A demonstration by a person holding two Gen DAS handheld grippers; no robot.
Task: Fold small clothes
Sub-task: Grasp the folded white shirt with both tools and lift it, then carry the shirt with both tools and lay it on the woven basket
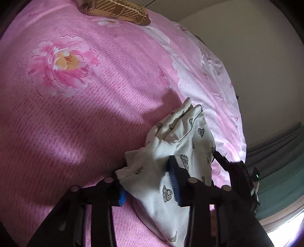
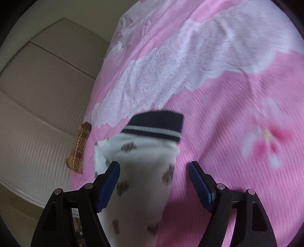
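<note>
Only the left wrist view shows the left gripper (image 1: 150,182) pinching the white printed garment (image 1: 182,144): its blue ribbed pads have bunched cloth pressed between them, and the ribbed knit, scattered with small grey drawn figures, rises in folds above the pink floral bedsheet (image 1: 76,114). In that view a second black gripper body (image 1: 239,174) with a small green light sits just beside the garment, at the sheet's edge. Only the right wrist view shows the garment's dark navy cuff (image 2: 157,125) with one white stripe, blurred, hanging over the sheet between the fingers of the right gripper (image 2: 154,172); those jaws stand wide, the left pad touching the cloth, the right pad apart from it. A brown plaid knitted piece (image 1: 117,11) lies at the far edge of the sheet. The sheet carries a printed pink flower and a white lace-pattern band. No readable writing appears.
</note>
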